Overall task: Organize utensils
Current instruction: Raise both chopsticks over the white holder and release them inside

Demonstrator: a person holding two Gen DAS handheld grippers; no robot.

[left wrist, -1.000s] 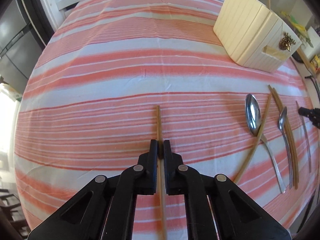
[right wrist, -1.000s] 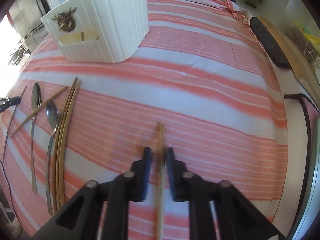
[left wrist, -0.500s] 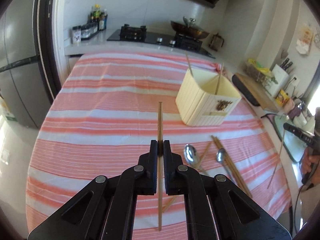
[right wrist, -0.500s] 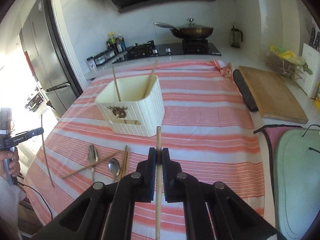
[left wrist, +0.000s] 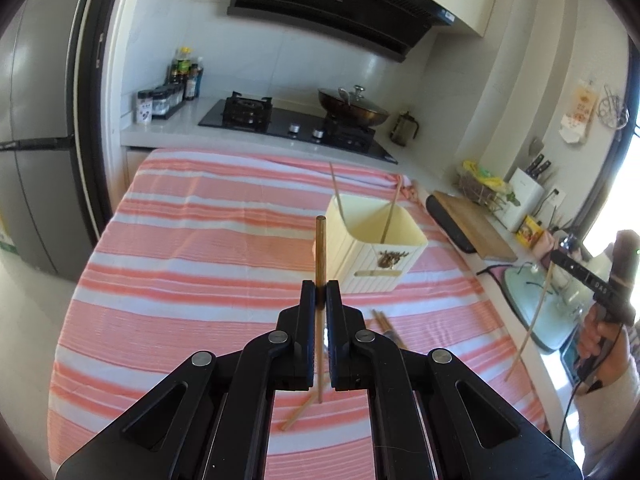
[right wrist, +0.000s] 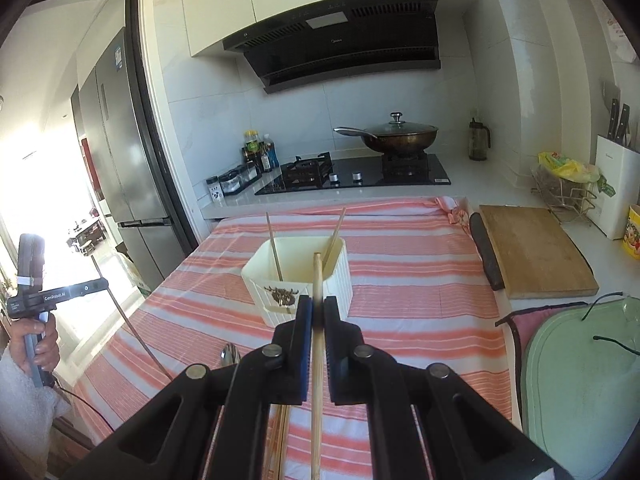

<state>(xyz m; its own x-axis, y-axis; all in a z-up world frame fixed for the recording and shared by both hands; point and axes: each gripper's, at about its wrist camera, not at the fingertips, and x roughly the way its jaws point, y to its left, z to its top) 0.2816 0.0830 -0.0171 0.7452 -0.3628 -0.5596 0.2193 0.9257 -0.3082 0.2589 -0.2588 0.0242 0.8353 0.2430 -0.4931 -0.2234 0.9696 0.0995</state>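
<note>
A: Left gripper (left wrist: 320, 292) clamped shut on a chopstick (left wrist: 320, 248), pinched near mid-length. Right gripper (right wrist: 317, 310) likewise shut on its own chopstick (right wrist: 316, 344).

B: Light, stiff, probably smooth; apt to swivel. Better gripped centrally. Beyond, loose chopsticks (left wrist: 386, 324) on the striped cloth (left wrist: 180, 264); farther off, the cream holder (left wrist: 376, 256).

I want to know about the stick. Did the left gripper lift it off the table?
Yes. The left gripper raised its chopstick up off the striped tablecloth.
</note>
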